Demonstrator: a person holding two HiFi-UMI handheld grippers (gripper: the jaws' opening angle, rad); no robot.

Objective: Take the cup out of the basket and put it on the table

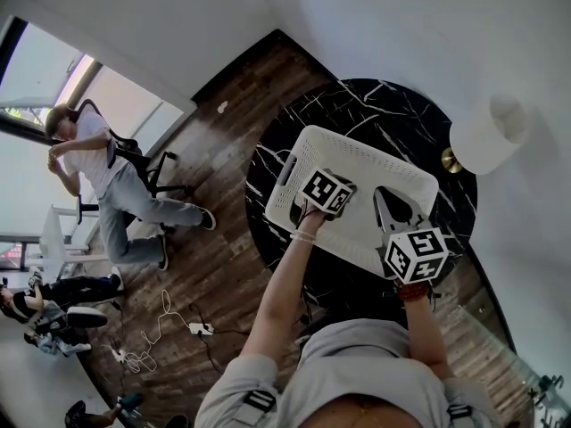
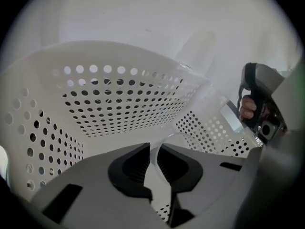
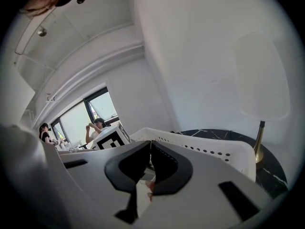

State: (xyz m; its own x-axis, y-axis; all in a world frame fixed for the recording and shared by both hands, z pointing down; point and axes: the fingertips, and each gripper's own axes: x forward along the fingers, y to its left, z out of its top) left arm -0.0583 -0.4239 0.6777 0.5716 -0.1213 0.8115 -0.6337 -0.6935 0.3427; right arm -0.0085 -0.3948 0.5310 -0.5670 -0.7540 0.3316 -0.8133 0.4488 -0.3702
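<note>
Left gripper (image 2: 153,152) reaches down inside the white perforated basket (image 1: 357,152), its jaws drawn narrow and pinching the thin wall of a clear cup (image 2: 167,136), whose rim curves away to the right of the pads. The cup sits within the basket, low against the floor of it and roughly mid-way between the holed side walls; the head view hides it under the left gripper's marker cube. Right gripper (image 3: 150,148) hangs over the basket's near right rim with its jaws brought together at the tips and nothing caught between them, the basket's rim lying just beyond. The basket rests across the middle of the round black marble tabletop (image 1: 357,105), tilted so one corner points toward the far left edge. A lamp (image 1: 486,132) with a white shade stands at the far right edge of the tabletop, just beside the basket's far right corner. Beyond the table's left edge, on the wooden floor (image 1: 223,266), a person (image 1: 98,172) sits in a chair.
</note>
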